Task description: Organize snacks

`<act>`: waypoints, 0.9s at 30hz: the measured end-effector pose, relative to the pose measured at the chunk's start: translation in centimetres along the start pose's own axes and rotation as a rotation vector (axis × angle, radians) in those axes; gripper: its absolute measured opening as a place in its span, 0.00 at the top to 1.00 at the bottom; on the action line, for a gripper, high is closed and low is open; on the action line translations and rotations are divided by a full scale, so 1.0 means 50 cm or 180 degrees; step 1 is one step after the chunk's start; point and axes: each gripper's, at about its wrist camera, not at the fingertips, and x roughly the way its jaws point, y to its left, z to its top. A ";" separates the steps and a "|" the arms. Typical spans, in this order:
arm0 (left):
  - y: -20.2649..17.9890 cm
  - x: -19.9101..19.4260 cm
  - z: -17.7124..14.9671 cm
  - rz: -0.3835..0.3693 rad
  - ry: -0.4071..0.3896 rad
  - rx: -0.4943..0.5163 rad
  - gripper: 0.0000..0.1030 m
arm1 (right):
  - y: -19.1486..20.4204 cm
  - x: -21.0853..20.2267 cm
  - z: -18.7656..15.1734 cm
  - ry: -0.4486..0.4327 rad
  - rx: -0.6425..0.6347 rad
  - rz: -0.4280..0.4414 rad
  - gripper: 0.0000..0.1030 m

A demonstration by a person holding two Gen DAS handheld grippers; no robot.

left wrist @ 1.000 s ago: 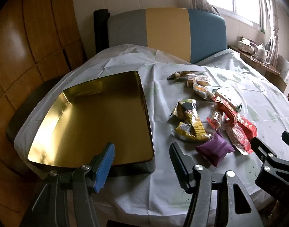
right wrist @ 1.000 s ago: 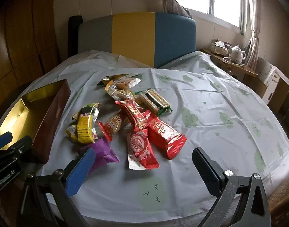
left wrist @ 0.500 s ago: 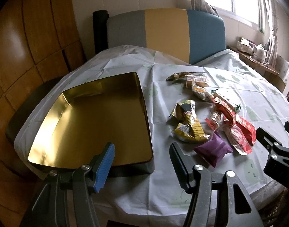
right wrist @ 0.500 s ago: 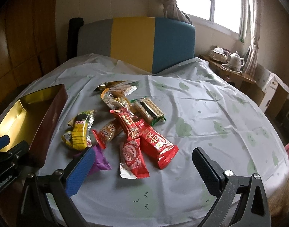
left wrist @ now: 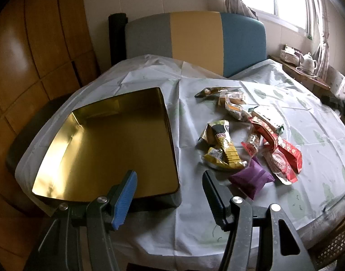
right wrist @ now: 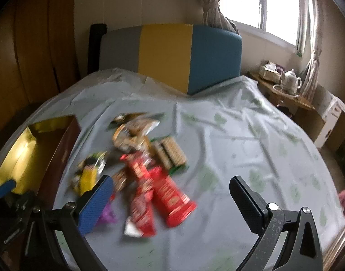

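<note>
Your left gripper [left wrist: 169, 194]: jaws apart, holding nothing, lower centre of its frame.
Your right gripper [right wrist: 171, 197]: jaws apart, holding nothing; picture blurred.
Snacks [left wrist: 247, 135]: loose pile on the tablecloth [left wrist: 308, 122], right of centre.
Gold tin [left wrist: 109, 149]: left of the snacks, open.
Purple packet [left wrist: 251, 178]: nearest your left gripper.

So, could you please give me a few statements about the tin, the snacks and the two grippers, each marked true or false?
1. The gold tin holds no snacks. True.
2. The purple packet lies inside the tin. False: it lies on the tablecloth beside the tin.
3. The left gripper is open and holds nothing. True.
4. The right gripper grips a red packet. False: it is open, with the red packets lying on the cloth.
</note>
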 end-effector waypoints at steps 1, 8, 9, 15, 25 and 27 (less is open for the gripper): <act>-0.001 0.000 -0.001 -0.0007 0.0002 0.0003 0.41 | -0.015 0.003 0.016 -0.0022 -0.0039 -0.0043 0.00; -0.016 0.000 -0.003 -0.0051 0.0012 0.0091 0.41 | -0.144 0.114 0.077 0.0139 -0.0166 -0.0633 0.00; -0.018 0.001 -0.002 -0.0058 0.0017 0.0101 0.41 | -0.165 0.135 0.067 0.0226 -0.0054 -0.0674 0.00; -0.034 0.011 0.007 -0.0316 0.0091 0.0121 0.41 | -0.204 0.174 0.053 0.0649 0.0330 -0.0514 0.00; -0.056 0.031 0.060 -0.1280 0.0393 0.0019 0.37 | -0.192 0.183 0.042 0.0645 0.0405 -0.0311 0.00; -0.057 0.033 0.082 -0.1437 0.0419 0.0025 0.37 | -0.195 0.183 0.042 0.0639 0.0421 -0.0297 0.00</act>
